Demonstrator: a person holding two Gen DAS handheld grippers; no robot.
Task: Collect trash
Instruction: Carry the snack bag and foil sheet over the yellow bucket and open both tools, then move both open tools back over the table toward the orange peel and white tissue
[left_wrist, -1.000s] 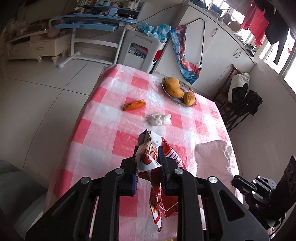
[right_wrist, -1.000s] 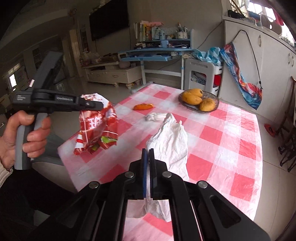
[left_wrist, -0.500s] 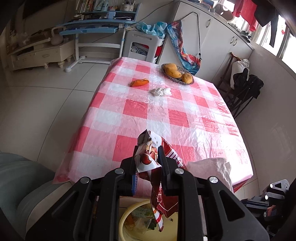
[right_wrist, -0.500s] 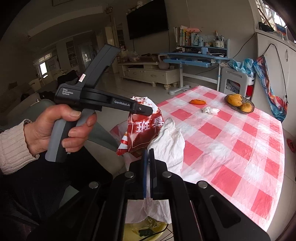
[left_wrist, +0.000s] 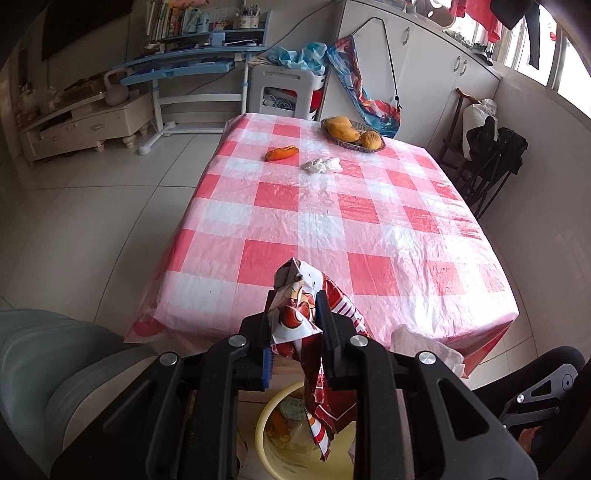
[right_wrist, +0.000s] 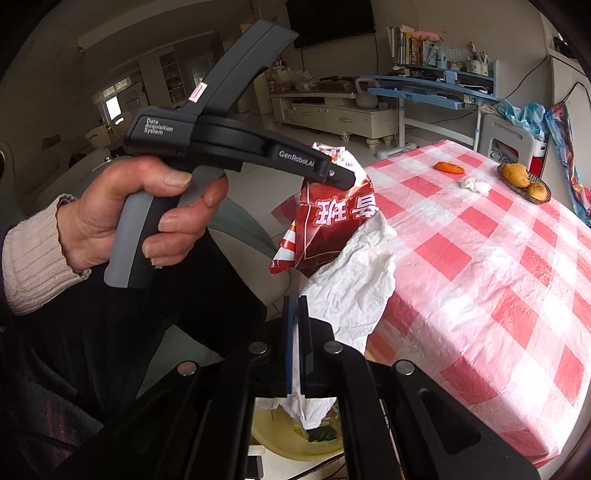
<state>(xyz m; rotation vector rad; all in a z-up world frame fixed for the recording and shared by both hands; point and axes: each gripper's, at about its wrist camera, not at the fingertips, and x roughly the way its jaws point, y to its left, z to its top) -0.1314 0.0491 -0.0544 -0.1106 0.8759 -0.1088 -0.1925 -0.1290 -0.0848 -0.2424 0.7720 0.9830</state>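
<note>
Left gripper (left_wrist: 293, 325) clamped on red snack wrapper (left_wrist: 317, 354), lower centre, above yellow bin (left_wrist: 269, 439). Right gripper (right_wrist: 295, 347) pinched tight on white plastic bag (right_wrist: 351, 280), lower centre, over same bin. Beyond, upper right: checked table (left_wrist: 332, 221) with orange scrap (left_wrist: 281, 153) and crumpled tissue (left_wrist: 321, 164).

Fruit basket (left_wrist: 352, 138) on checked tablecloth (left_wrist: 332, 221).

Left gripper (right_wrist: 334, 173): black body, grey handle, white "Data Acquisition System" and "GenRobot.AI" lettering. Right gripper (right_wrist: 298, 314): black, blue pads, silver screws. Cream ribbed sleeve (right_wrist: 31, 258).
</note>
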